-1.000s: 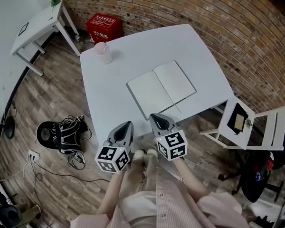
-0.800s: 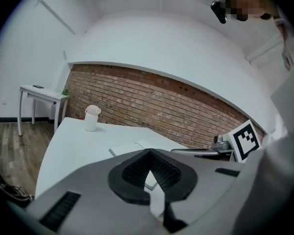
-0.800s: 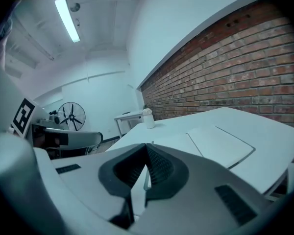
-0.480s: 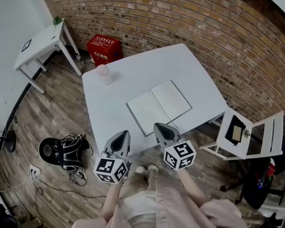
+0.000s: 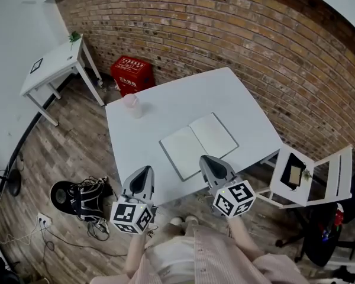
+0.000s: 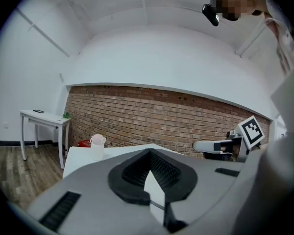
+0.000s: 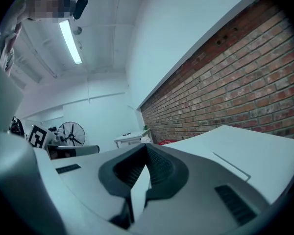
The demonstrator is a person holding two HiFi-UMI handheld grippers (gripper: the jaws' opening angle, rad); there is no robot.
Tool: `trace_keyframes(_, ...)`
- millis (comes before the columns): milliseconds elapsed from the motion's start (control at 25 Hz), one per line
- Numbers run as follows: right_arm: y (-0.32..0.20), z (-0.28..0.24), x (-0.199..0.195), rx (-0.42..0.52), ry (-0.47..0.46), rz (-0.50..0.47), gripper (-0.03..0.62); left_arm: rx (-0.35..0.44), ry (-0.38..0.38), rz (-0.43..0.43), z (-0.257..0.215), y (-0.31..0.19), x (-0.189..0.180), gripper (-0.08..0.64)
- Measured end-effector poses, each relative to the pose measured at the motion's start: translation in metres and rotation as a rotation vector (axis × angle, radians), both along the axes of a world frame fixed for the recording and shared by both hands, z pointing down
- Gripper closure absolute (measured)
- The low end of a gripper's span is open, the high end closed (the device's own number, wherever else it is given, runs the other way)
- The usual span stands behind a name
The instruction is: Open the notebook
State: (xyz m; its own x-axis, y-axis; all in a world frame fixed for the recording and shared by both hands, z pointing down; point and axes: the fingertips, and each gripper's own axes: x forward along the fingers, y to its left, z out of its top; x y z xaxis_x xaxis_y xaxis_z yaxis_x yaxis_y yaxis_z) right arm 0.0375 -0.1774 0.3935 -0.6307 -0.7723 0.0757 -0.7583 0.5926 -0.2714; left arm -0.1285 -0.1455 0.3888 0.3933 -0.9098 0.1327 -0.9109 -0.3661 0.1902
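White paper notebook (image 5: 199,142) lies open, flat on white square table (image 5: 165,108), toward near edge. Left gripper (image 5: 144,170) and right gripper (image 5: 209,160) hover at near edge, fingers together, nothing held.

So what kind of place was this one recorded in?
Probably an indoor workroom or small lab: a bare brick wall, a plain white table, and cables and gear lying on the wood floor.
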Motion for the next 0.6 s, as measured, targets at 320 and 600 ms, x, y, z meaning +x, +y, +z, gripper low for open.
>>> trace_keyframes(320, -0.006, -0.022, 0.014, 0.055, -0.012, 0.047, 0.589, 0.041, -0.024, -0.081, -0.02, -0.003, -0.029, 0.568)
trace_keyframes(600, -0.008, -0.029, 0.02, 0.068, -0.011, 0.076, 0.589, 0.062, -0.036, -0.123, -0.027, -0.003, -0.047, 0.568)
